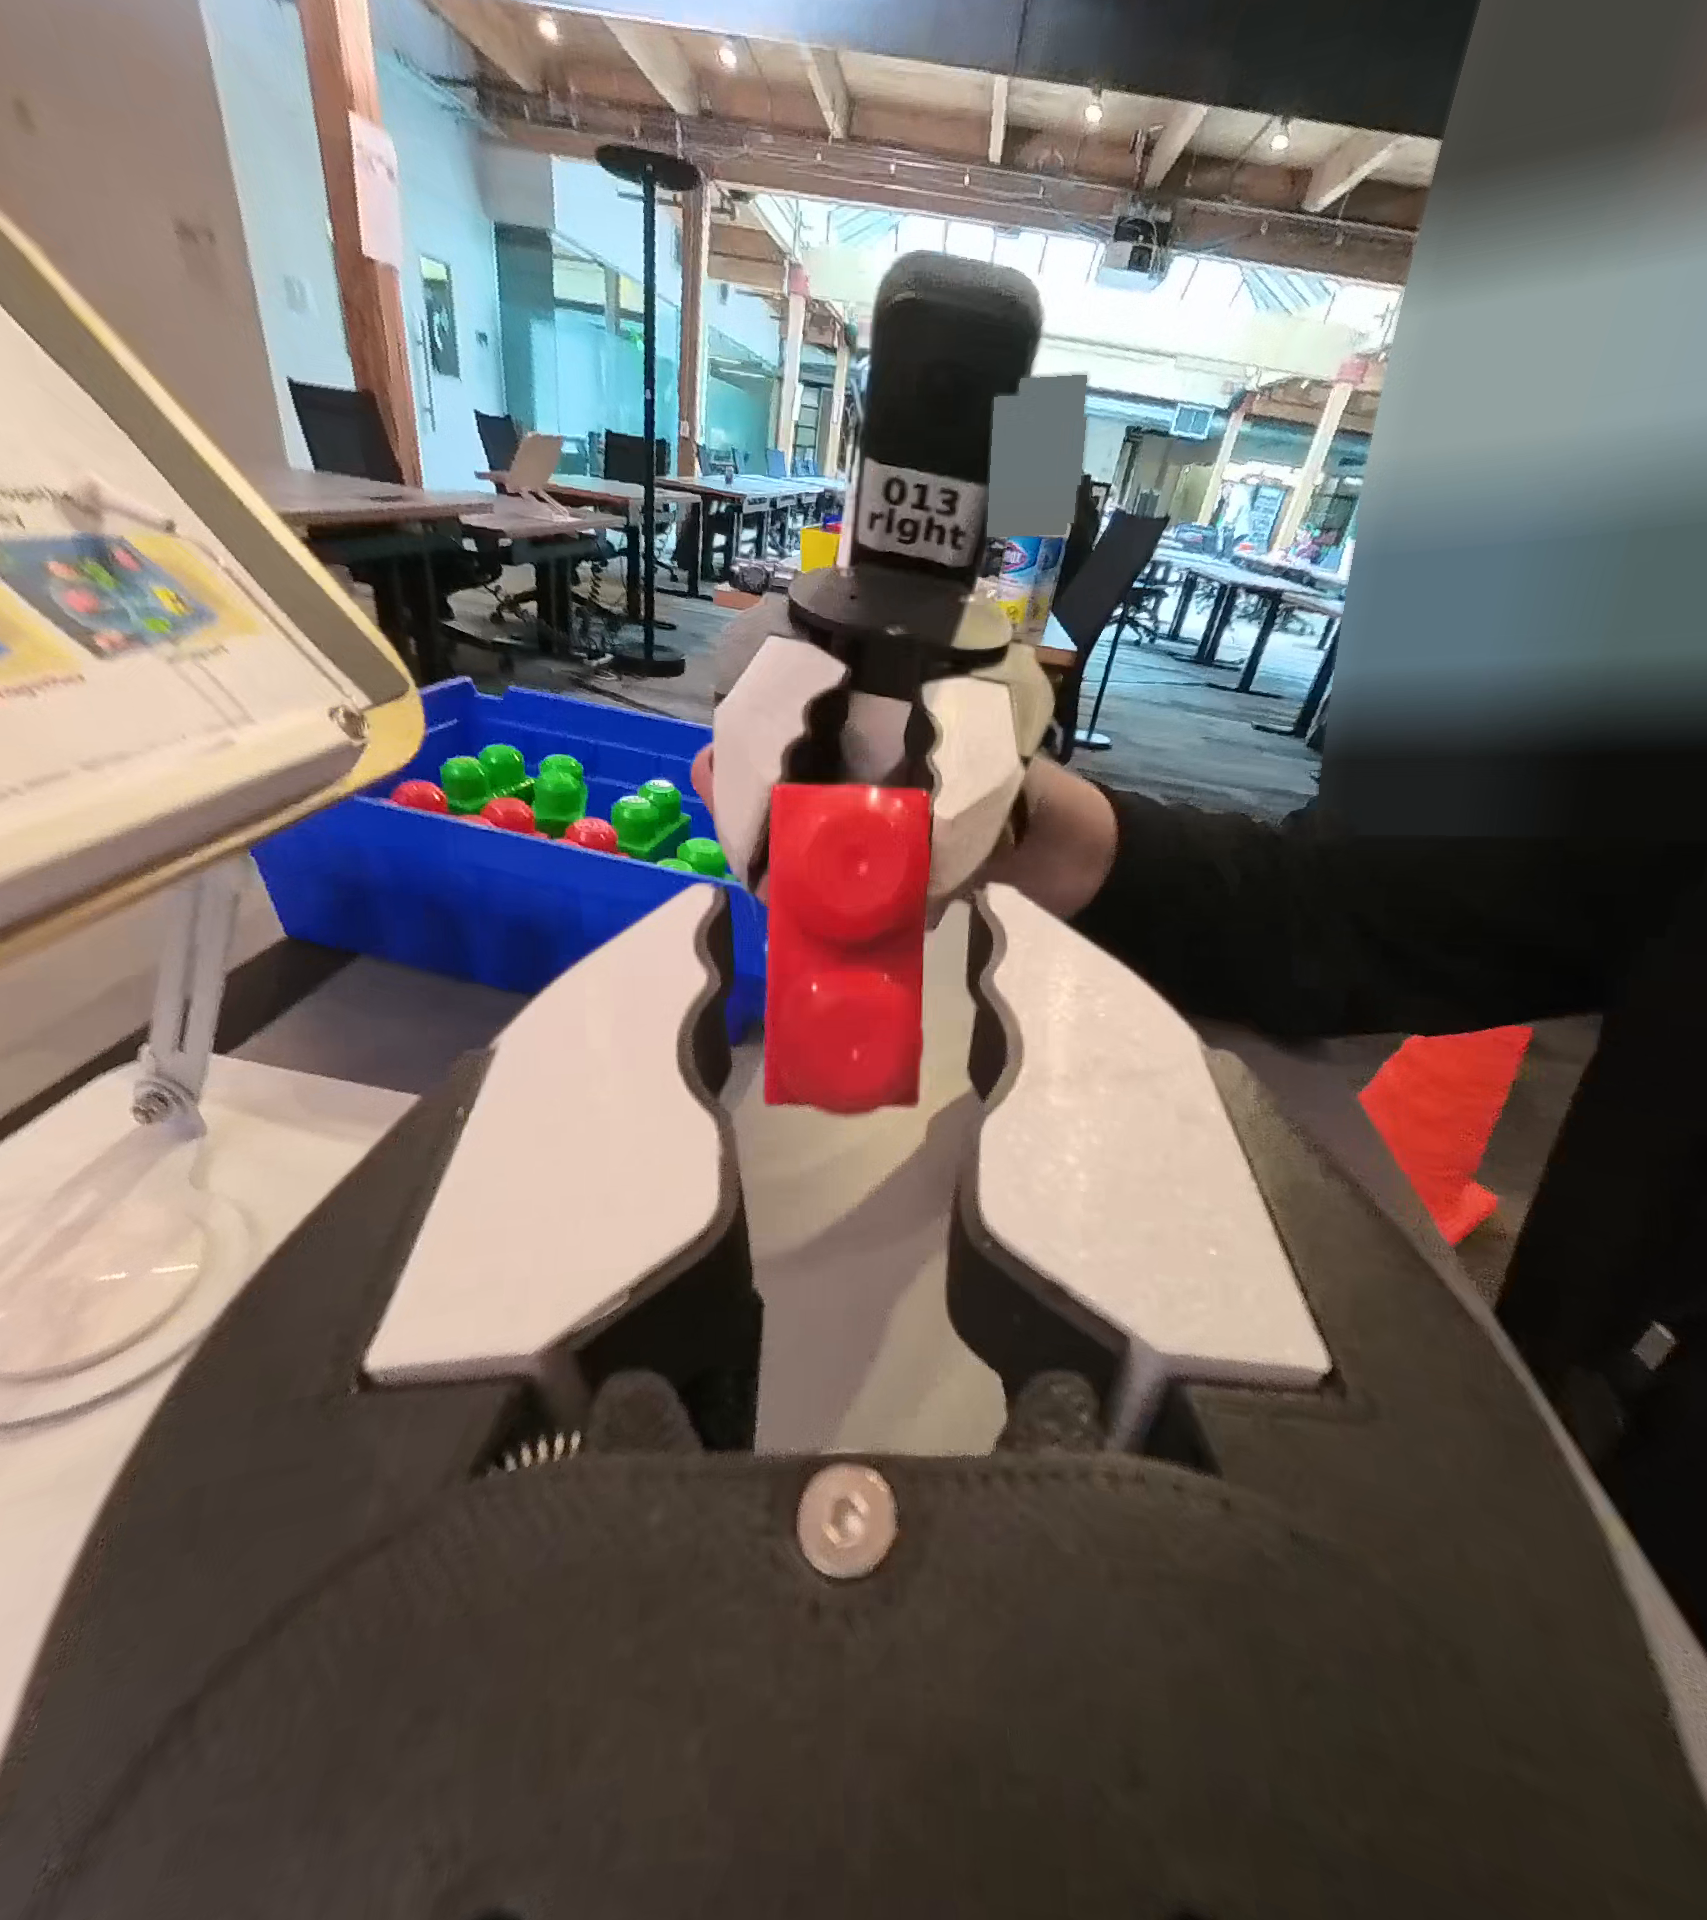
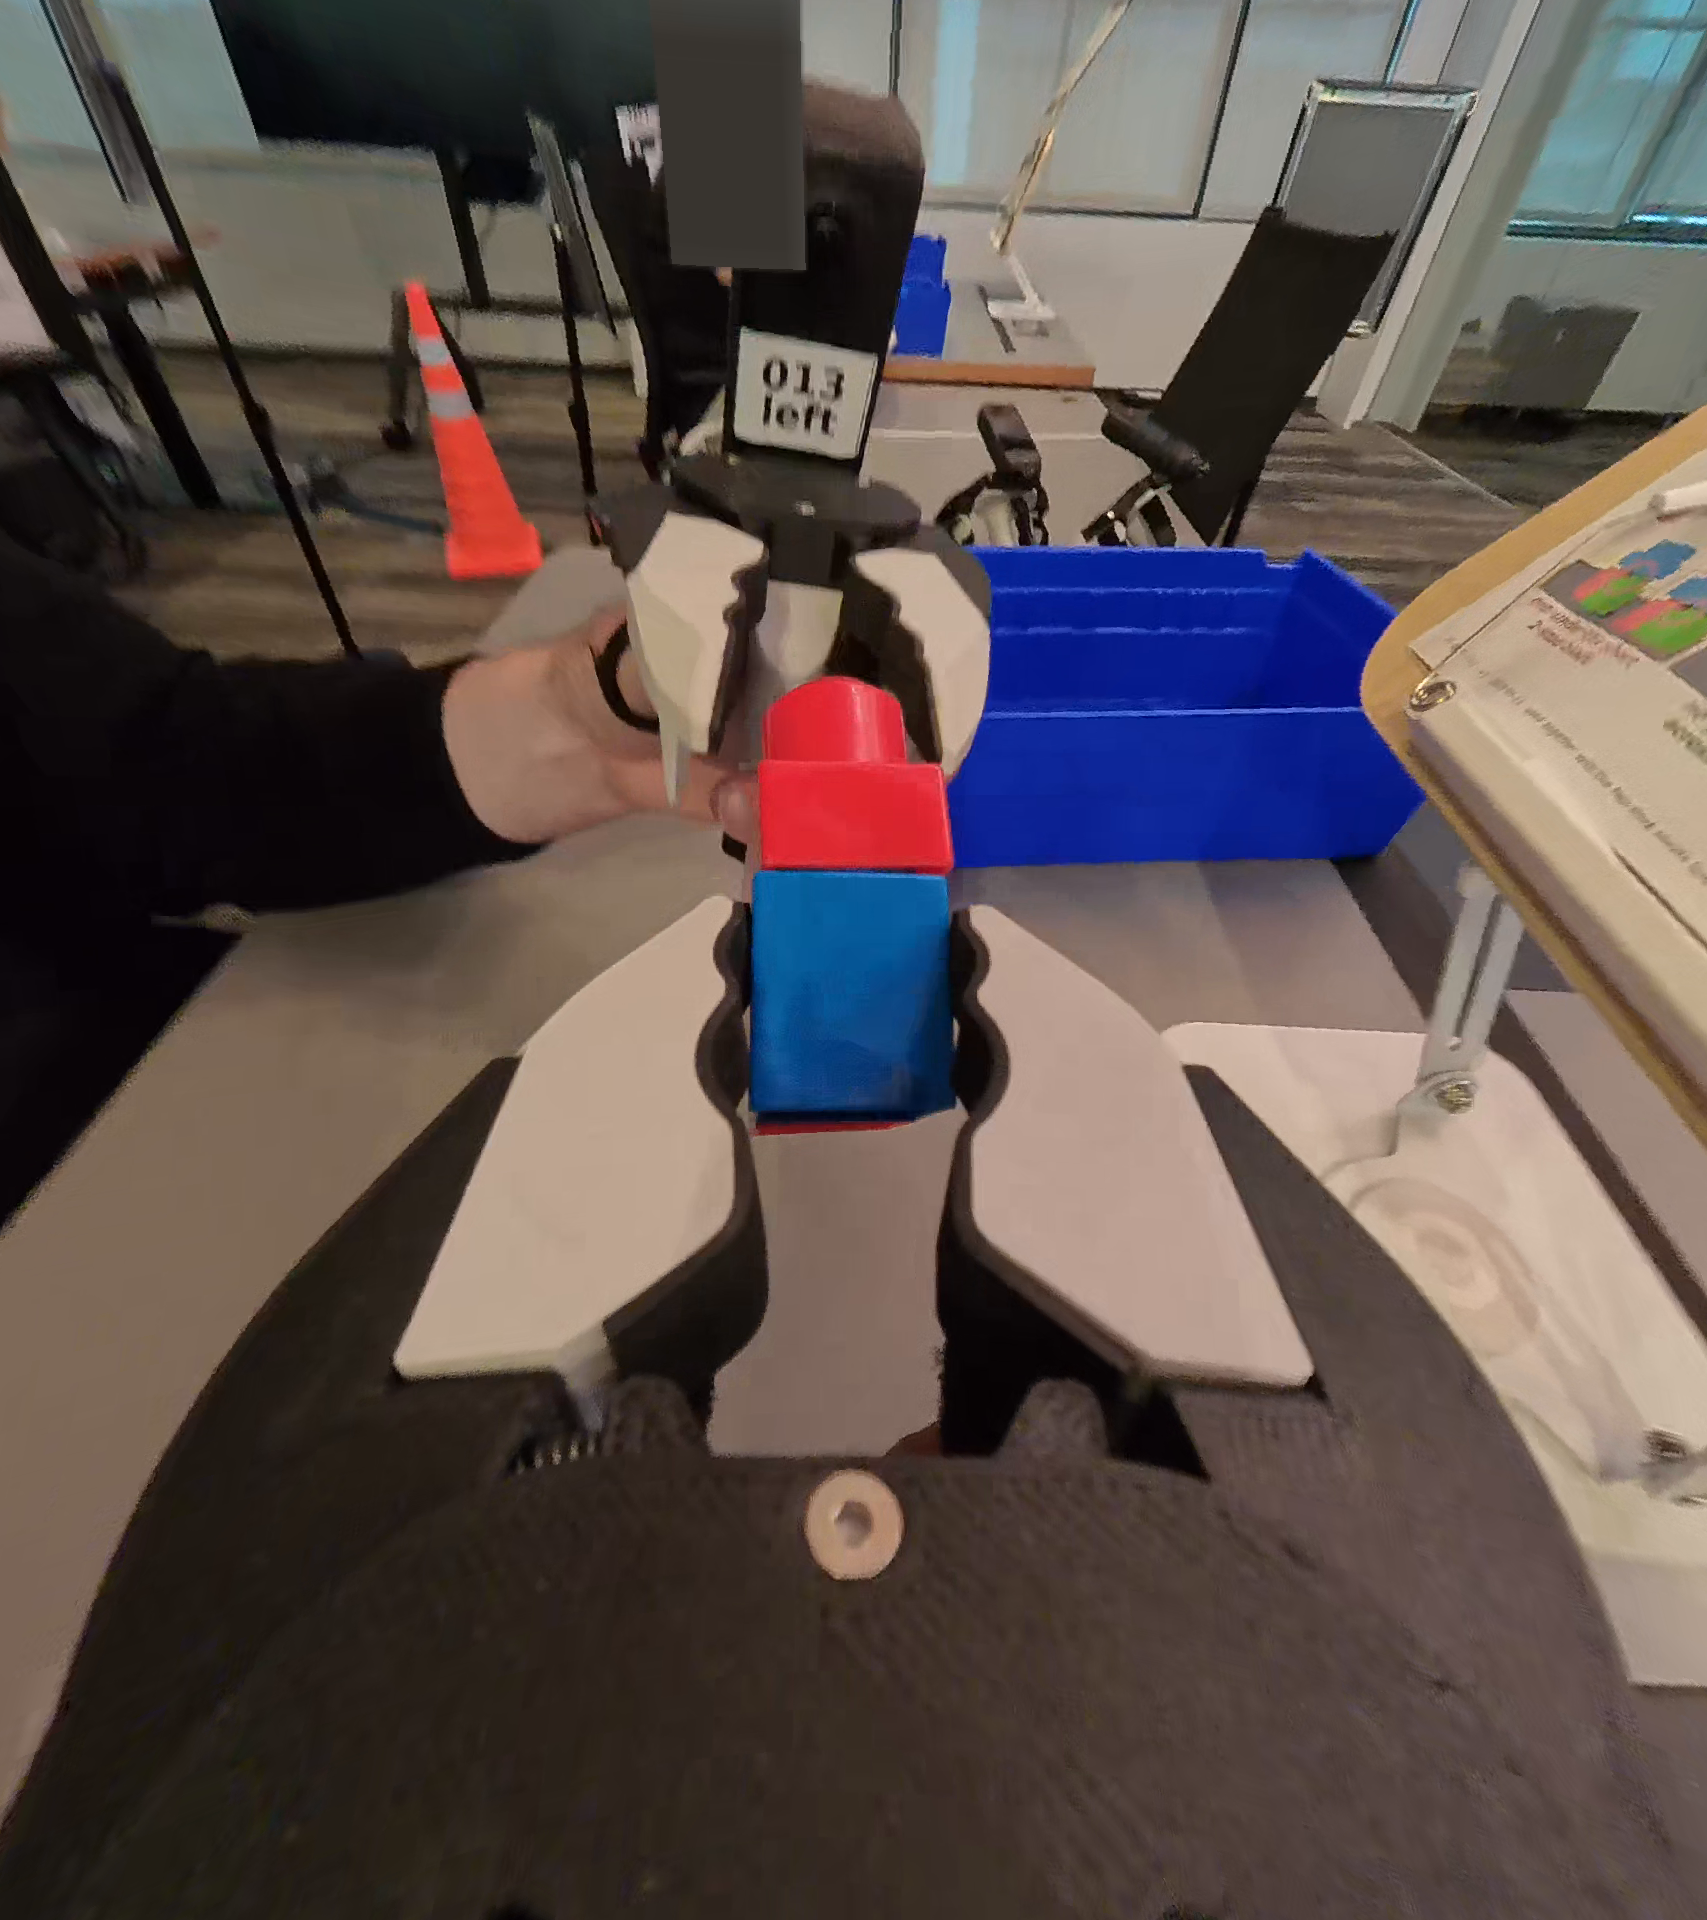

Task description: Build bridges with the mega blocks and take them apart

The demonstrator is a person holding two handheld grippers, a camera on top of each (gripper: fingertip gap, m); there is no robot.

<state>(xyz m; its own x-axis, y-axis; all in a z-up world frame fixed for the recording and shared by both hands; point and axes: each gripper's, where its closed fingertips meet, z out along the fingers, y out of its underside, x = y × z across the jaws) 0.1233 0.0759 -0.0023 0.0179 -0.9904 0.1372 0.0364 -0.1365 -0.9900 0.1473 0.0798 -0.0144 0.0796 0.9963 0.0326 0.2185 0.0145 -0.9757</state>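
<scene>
While labelled, right gripper (image 2: 851, 997) clamps blue block (image 2: 849, 992), red block (image 2: 854, 810) atop

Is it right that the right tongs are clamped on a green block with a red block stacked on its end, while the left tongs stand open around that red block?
Not quite: the block clamped in the right tongs is blue, not green, as the right wrist view shows. The red block is stacked on its end, and the left tongs stand open around it.

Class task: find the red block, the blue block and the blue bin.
red block (image 1: 844, 945), left wrist view, studded top face.
blue block (image 2: 849, 987), right wrist view, broad side face.
blue bin (image 1: 475, 904), left wrist view, front wall.
</scene>
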